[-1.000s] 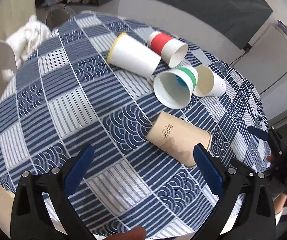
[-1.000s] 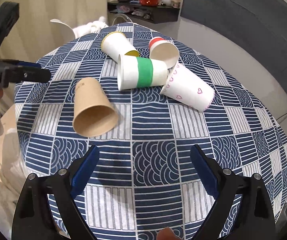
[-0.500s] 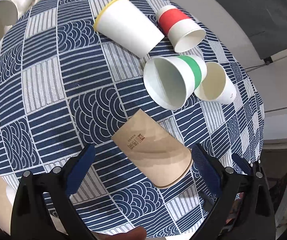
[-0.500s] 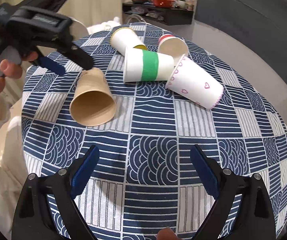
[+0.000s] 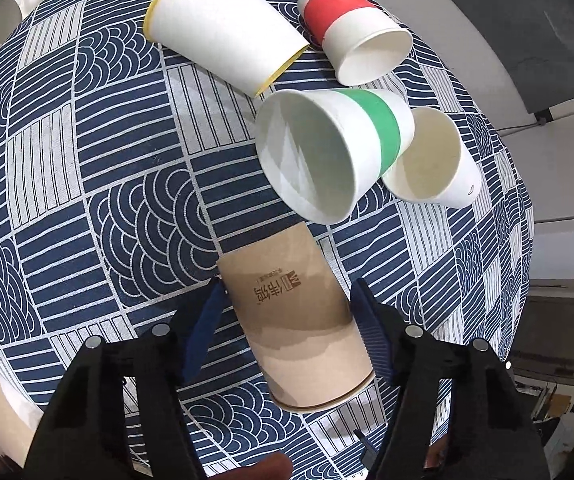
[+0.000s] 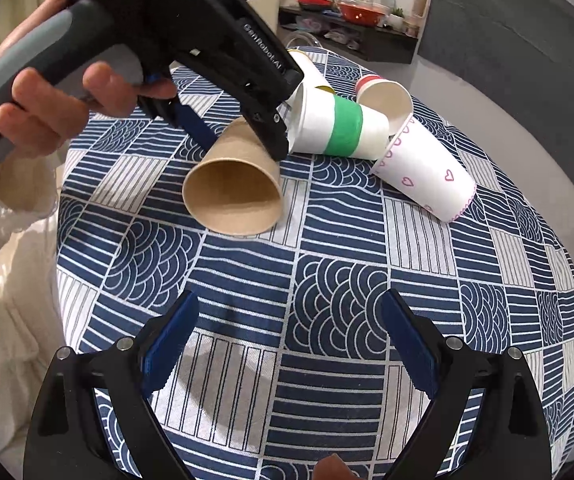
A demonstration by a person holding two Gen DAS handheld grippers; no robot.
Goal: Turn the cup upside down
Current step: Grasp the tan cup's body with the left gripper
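our left gripper (image 5: 287, 312) jaws straddle the lying brown cup (image 5: 299, 320), not yet pinching; just beyond them the green-banded cup (image 5: 327, 152) lies empty. our right gripper (image 6: 287, 328) gapes over bare tablecloth (image 6: 327, 280).

The left hand-held gripper (image 5: 287, 312) has come down from the bench's edge over the lying brown cup (image 5: 291, 316), and its fingers (image 5: 203, 324), wide apart a second ago, have narrowed to flank the cup's sides.
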